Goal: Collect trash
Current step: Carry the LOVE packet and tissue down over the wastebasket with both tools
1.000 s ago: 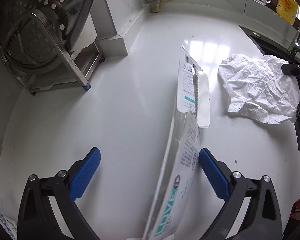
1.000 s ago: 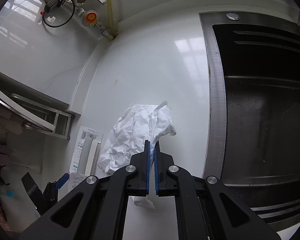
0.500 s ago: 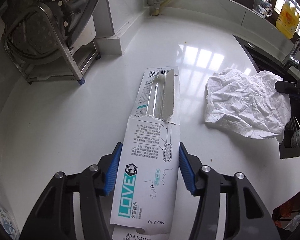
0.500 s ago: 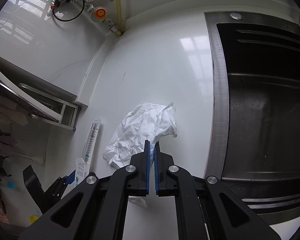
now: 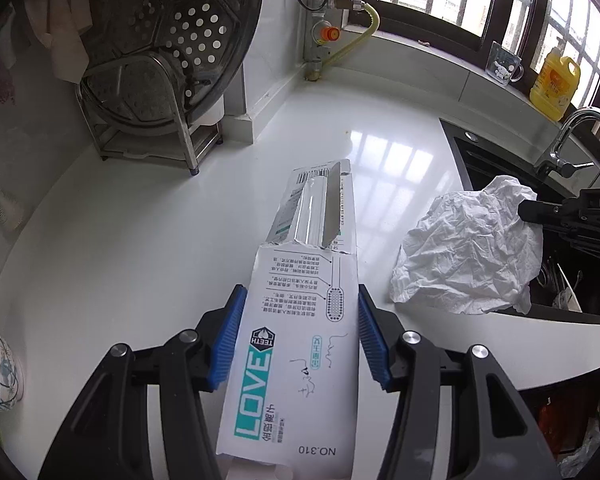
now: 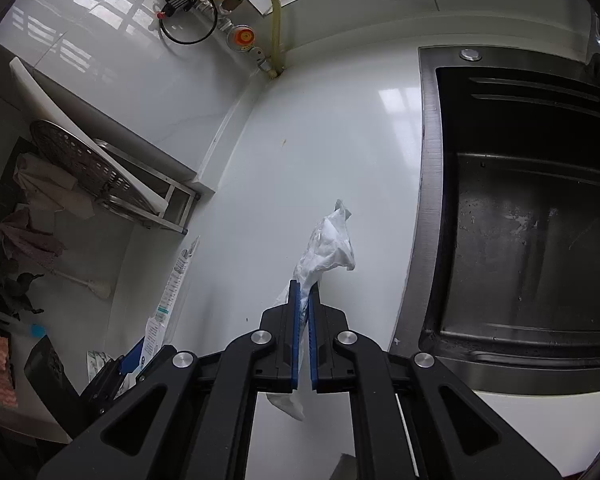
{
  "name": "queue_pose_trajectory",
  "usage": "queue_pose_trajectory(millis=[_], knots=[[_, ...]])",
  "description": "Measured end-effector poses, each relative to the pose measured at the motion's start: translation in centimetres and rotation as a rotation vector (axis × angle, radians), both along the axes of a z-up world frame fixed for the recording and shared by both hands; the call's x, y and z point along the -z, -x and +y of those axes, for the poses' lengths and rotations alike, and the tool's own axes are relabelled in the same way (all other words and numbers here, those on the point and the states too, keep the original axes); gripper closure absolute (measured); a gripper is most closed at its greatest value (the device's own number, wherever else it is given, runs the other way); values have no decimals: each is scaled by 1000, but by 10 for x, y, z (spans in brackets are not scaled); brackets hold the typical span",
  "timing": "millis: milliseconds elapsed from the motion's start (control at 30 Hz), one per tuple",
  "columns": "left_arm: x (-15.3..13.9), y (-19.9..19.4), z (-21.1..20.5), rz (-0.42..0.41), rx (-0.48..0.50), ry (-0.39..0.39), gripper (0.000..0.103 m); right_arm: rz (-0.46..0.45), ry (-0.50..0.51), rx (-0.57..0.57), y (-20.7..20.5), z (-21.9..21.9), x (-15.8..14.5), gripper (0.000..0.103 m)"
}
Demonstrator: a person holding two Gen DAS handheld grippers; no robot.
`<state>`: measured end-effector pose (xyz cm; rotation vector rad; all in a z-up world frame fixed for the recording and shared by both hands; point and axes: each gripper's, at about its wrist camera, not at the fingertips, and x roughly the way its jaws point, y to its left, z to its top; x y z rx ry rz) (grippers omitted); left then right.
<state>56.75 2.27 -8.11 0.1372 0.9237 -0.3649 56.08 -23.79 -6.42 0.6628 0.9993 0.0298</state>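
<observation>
My left gripper [image 5: 300,332] has its jaws about half open, and they have just been closing; now the blue pads [image 5: 230,336] press on both long edges of the toothbrush package [image 5: 300,344], a torn white card with the word LOVE, which I hold above the counter [image 5: 140,240]. My right gripper [image 6: 304,316] has its jaws almost fully together, and they pinch the crumpled white tissue [image 6: 330,240], which hangs from them over the counter, just beside the sink [image 6: 540,240]. Seen from my left side, the tissue is to the right of the package, at the sink's near edge. Behind the package, well apart, a steel rack [image 5: 152,120] carries a perforated steamer tray [image 5: 188,20]. Farther, on the window sill, stands a yellow detergent bottle [image 5: 554,80].
</observation>
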Motion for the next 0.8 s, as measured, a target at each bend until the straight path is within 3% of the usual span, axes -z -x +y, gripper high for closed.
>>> queue_pose_trajectory(millis=[367, 800], knots=[[-22, 99, -16, -35, -80, 15, 51, -16, -3, -92, 79, -12, -25, 99], [-16, 239, -105, -25, -221, 46, 51, -32, -41, -278, 203, -84, -21, 99]])
